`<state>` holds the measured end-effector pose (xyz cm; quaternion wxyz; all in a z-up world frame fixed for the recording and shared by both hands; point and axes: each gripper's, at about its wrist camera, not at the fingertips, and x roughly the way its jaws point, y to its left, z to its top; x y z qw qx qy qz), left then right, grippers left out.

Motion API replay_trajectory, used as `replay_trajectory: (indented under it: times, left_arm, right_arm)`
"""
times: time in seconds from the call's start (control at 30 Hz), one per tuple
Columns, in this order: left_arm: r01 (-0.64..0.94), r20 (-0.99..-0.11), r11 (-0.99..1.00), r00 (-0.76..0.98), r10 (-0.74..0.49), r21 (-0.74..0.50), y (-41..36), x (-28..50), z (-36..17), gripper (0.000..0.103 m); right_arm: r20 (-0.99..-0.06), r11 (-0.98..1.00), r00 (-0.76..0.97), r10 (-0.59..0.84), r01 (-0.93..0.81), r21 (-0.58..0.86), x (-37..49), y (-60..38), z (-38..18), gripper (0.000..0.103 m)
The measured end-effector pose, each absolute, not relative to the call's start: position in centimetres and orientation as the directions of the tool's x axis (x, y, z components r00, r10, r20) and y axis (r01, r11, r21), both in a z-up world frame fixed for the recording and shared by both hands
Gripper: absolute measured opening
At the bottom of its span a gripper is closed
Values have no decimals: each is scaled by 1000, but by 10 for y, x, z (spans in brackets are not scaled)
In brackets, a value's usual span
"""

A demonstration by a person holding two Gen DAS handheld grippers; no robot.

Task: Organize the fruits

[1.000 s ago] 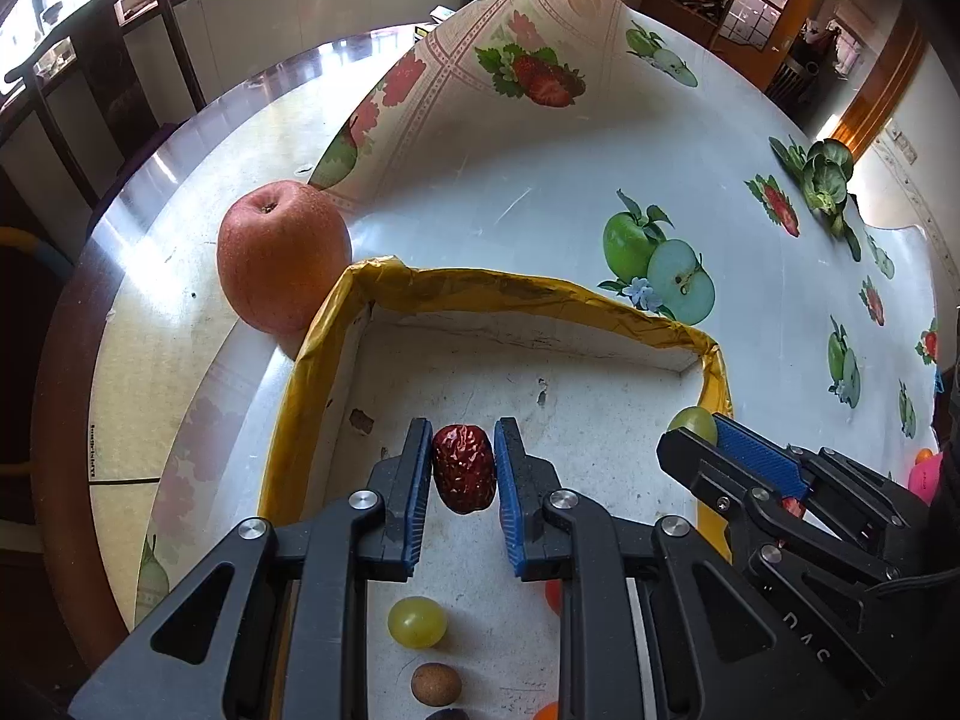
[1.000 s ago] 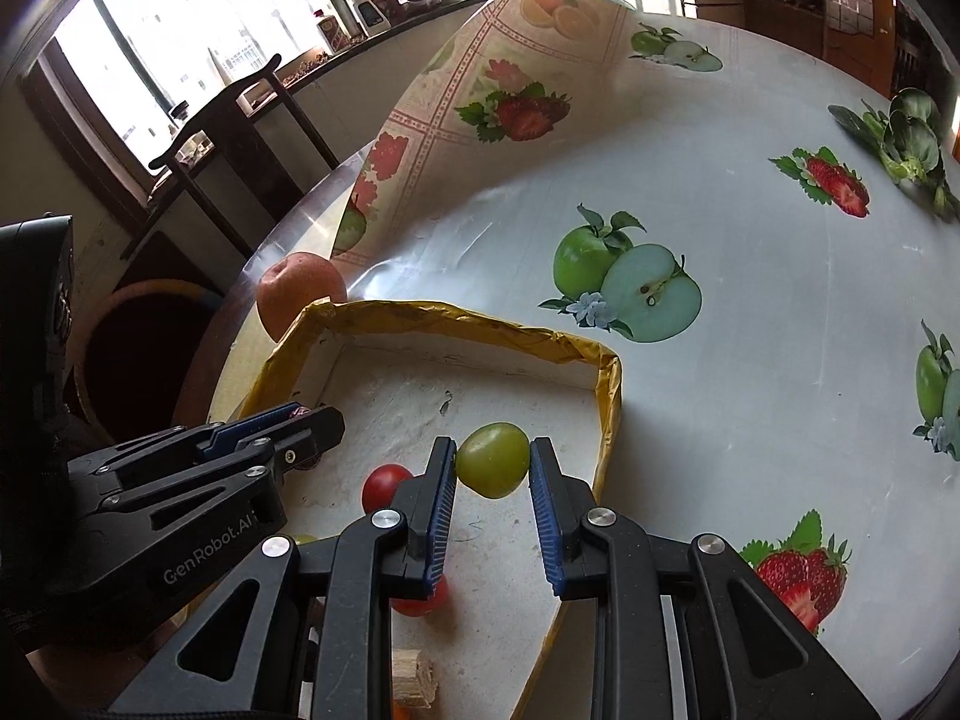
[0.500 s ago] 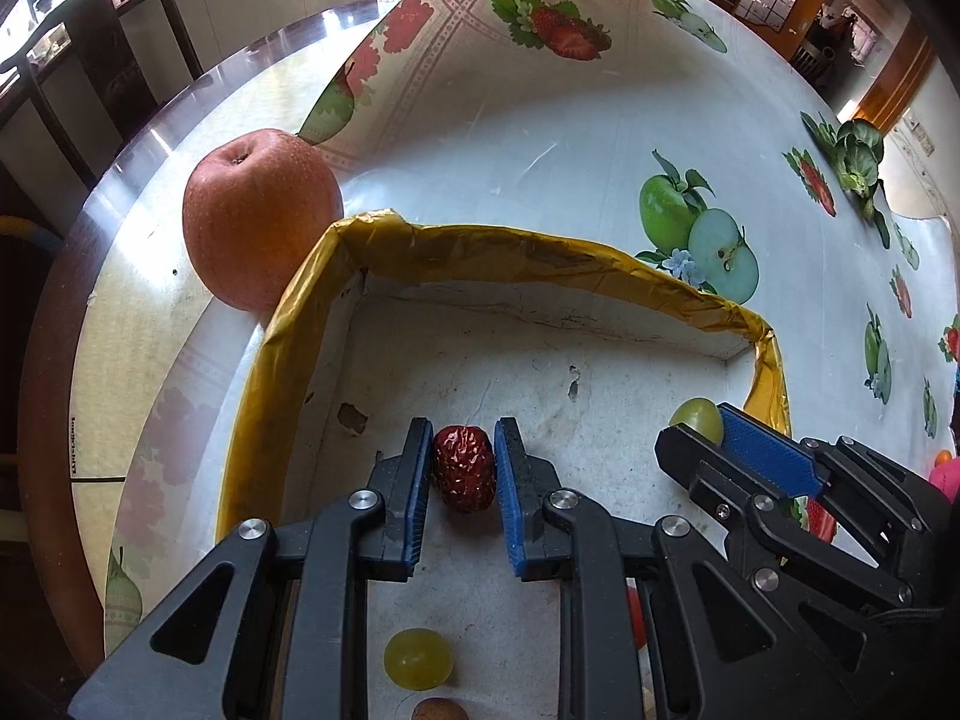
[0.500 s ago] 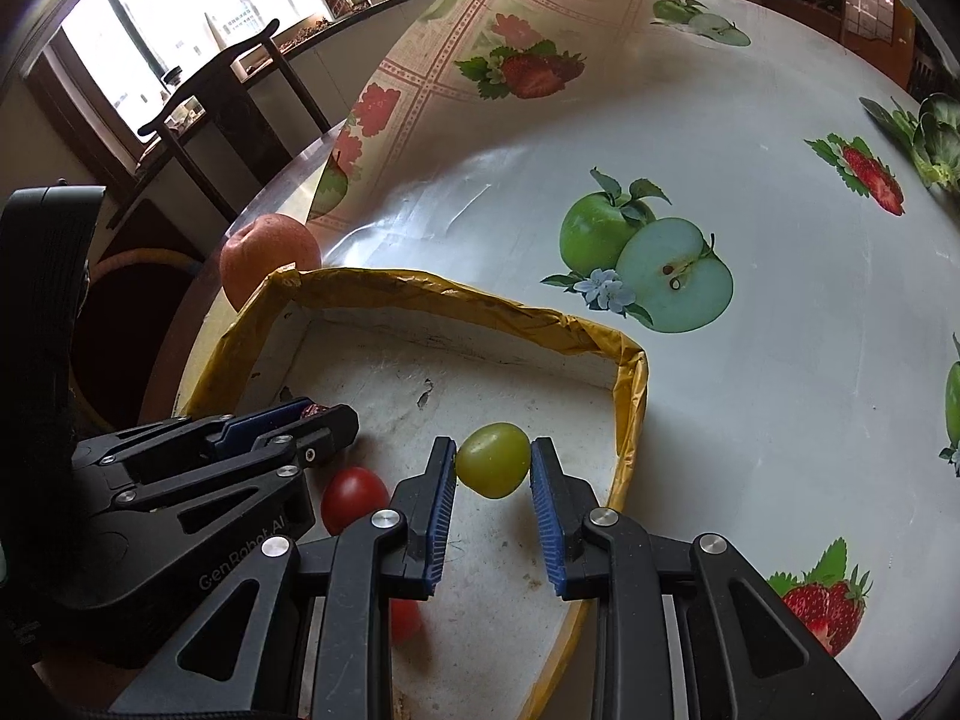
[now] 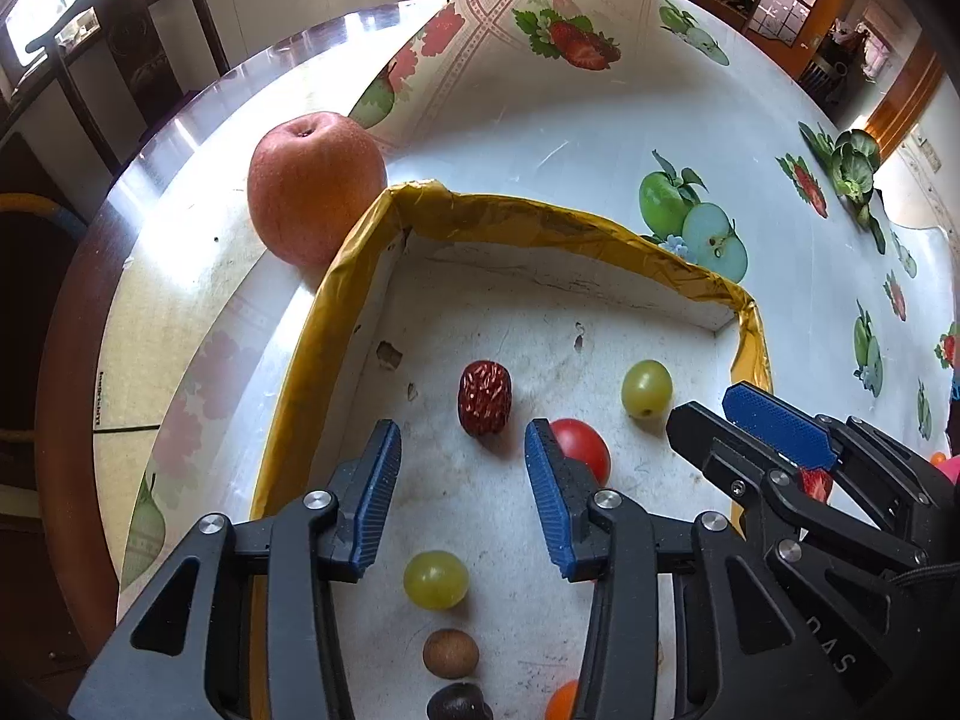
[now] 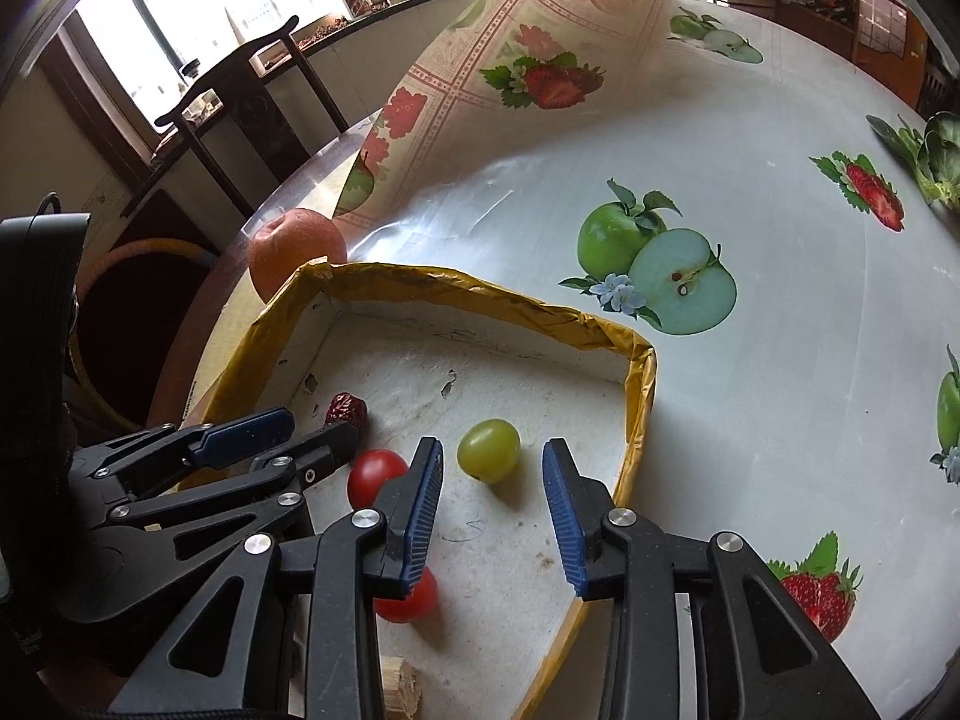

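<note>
A shallow white box with a yellow rim (image 5: 528, 222) (image 6: 456, 285) lies on the table. My left gripper (image 5: 459, 480) is open, and a red date (image 5: 485, 397) (image 6: 347, 409) lies on the box floor just ahead of it. My right gripper (image 6: 489, 492) is open, with a green grape (image 6: 488, 450) (image 5: 646, 387) lying on the box floor between its tips. A red cherry tomato (image 5: 581, 450) (image 6: 375, 475) sits between the two grippers. A second grape (image 5: 435, 579) lies under the left gripper.
A large apple (image 5: 315, 177) (image 6: 297, 249) stands outside the box at its far left corner. A fruit-print tablecloth (image 6: 750, 192) covers the table, curled up at the back. A second tomato (image 6: 414, 597), a brown fruit (image 5: 451, 653) and a wood block (image 6: 399, 687) lie in the box.
Both grippers have opened. The date has dropped from the left gripper and the grape from the right gripper onto the box floor. Both grippers have drawn back a little.
</note>
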<state>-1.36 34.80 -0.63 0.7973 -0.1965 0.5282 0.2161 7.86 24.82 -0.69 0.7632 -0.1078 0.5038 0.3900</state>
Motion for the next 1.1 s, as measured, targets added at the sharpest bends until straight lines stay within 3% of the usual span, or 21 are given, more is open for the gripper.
replay_trajectory:
  times: [0.43, 0.47, 0.53, 0.6, 0.77, 0.83, 1.1]
  left_arm:
    - [-533, -911, 840, 390, 138, -101, 324, -58, 21, 43]
    - [-528, -910, 844, 390, 141, -96, 320, -62, 23, 44]
    - [-525, -907, 847, 391, 157, -80, 314, -70, 27, 59]
    - [-519, -900, 852, 401, 170, -70, 308, -80, 33, 64]
    - [-499, -896, 866, 402, 190, -40, 294, -103, 39, 65]
    - [-499, -901, 866, 384, 201, -20, 289, -113, 39, 74]
    - [-474, -904, 880, 369, 216, 17, 268, -147, 44, 74]
  right_arm:
    - [-818, 598, 165, 550, -762, 248, 36, 217, 22, 49]
    - [-815, 589, 165, 555, -770, 245, 32, 213, 24, 52]
    - [-811, 568, 173, 559, -792, 223, 23, 206, 29, 59]
    - [-802, 536, 169, 573, -818, 211, 13, 199, 33, 64]
    - [-805, 482, 152, 573, -857, 181, -6, 181, 39, 74]
    - [-806, 463, 150, 572, -870, 166, -13, 174, 40, 75]
    - [-796, 312, 107, 596, -944, 107, -55, 151, 48, 81]
